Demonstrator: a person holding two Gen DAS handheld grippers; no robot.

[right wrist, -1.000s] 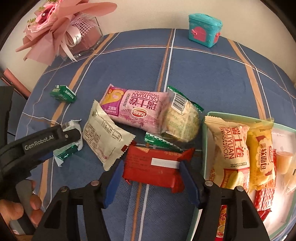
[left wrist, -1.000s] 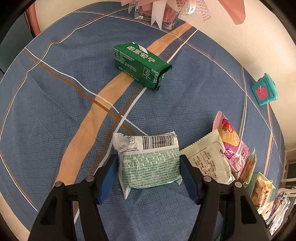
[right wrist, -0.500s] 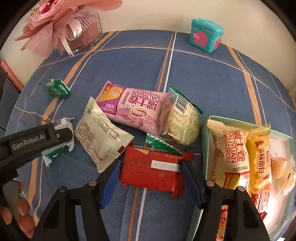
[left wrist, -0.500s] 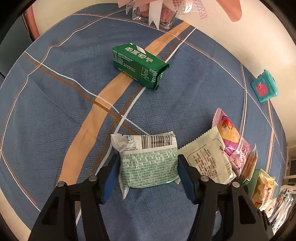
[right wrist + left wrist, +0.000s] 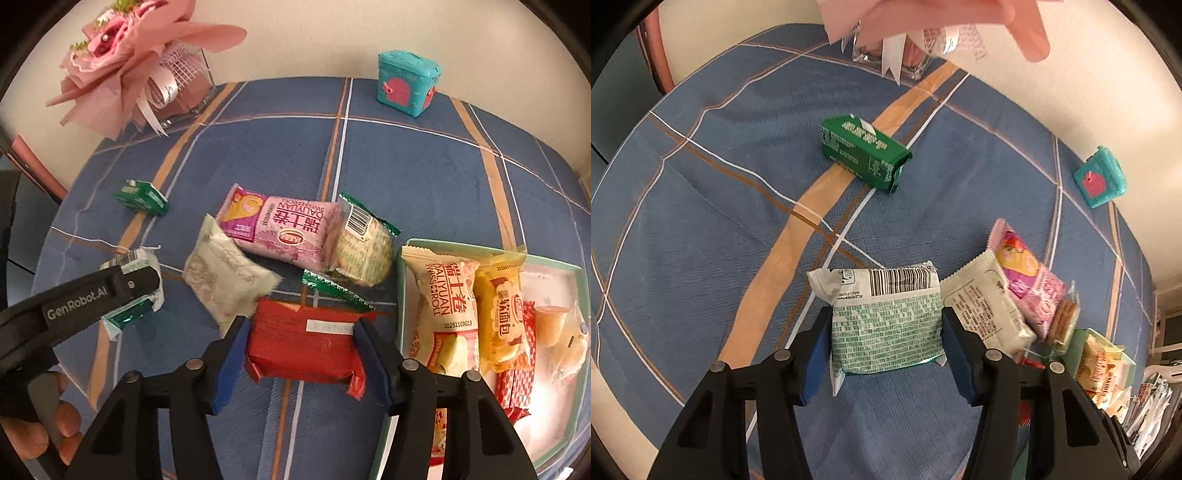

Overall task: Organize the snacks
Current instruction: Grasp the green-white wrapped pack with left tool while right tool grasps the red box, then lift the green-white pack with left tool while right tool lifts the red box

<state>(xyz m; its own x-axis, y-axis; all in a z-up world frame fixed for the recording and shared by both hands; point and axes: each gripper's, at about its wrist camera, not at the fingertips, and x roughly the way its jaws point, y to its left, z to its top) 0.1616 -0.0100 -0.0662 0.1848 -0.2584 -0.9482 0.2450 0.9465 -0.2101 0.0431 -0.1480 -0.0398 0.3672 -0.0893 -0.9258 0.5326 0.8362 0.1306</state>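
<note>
My left gripper (image 5: 885,325) is shut on a green-and-white snack packet (image 5: 886,284), its blue pads pressing both sides, slightly above the blue checked tablecloth (image 5: 701,221). In the right wrist view that same packet (image 5: 137,258) shows at the left under the left gripper's black finger (image 5: 110,291). The jaws of my right gripper (image 5: 302,328) are closing, and the pads press the ends of a red snack packet (image 5: 303,350). A mint-green tray (image 5: 403,288) to the right holds several snacks.
Loose on the cloth lie a cream packet (image 5: 225,273), a pink roll packet (image 5: 280,229), a clear cracker pack (image 5: 364,251), a green wrapper (image 5: 332,290) and a dark green box (image 5: 142,197). A pink bouquet (image 5: 129,74) and a teal toy box (image 5: 406,83) stand at the back.
Both grippers have closed onto their packets and risen a little. The red packet is now squeezed and lifted; the cream packet beside it has shifted.
</note>
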